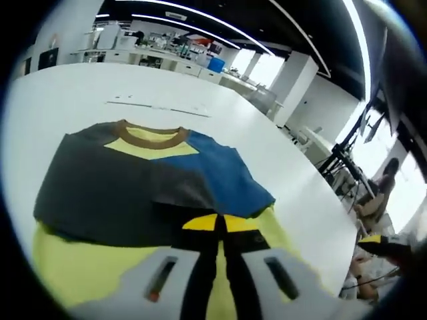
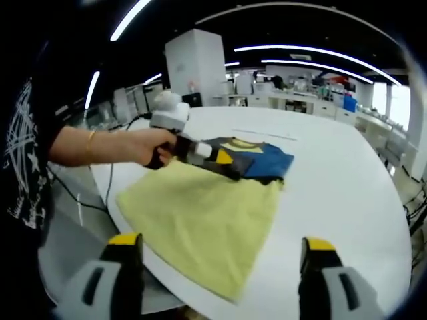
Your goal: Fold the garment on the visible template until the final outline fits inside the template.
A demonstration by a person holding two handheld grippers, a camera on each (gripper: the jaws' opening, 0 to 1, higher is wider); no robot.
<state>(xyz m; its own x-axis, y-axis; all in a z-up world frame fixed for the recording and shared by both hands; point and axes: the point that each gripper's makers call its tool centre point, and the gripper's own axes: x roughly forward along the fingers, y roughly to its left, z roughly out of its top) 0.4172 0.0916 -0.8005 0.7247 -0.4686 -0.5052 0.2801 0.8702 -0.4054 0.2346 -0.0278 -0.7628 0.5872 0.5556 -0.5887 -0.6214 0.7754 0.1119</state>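
lying spread on the round white bench [image 2: 347, 193], the soft colour-block t-shirt of grey, blue and yellow cloth with a brown collar [image 1: 150, 173] is being shown partly folded, its dark upper half doubled over the pale yellow lower part [image 2: 207, 220], which is reaching the near bench edge. the left claw [image 1: 220, 230] is being held with its jaws closed together over the fold edge, seemingly pinching the cloth, though the grip itself is being hidden by the jaws. in the right gripper view, the left claw [image 2: 223, 161] is being gripped by a person's hand [image 2: 150, 147]. the right claw [image 2: 217, 250] is being held wide open and empty, above the yellow hem. the garment is being judged light, limp and prone to sagging and sliding; hems, corners or fold edges are being favoured as holds, both layers being pinched together. no template outline is being made out.
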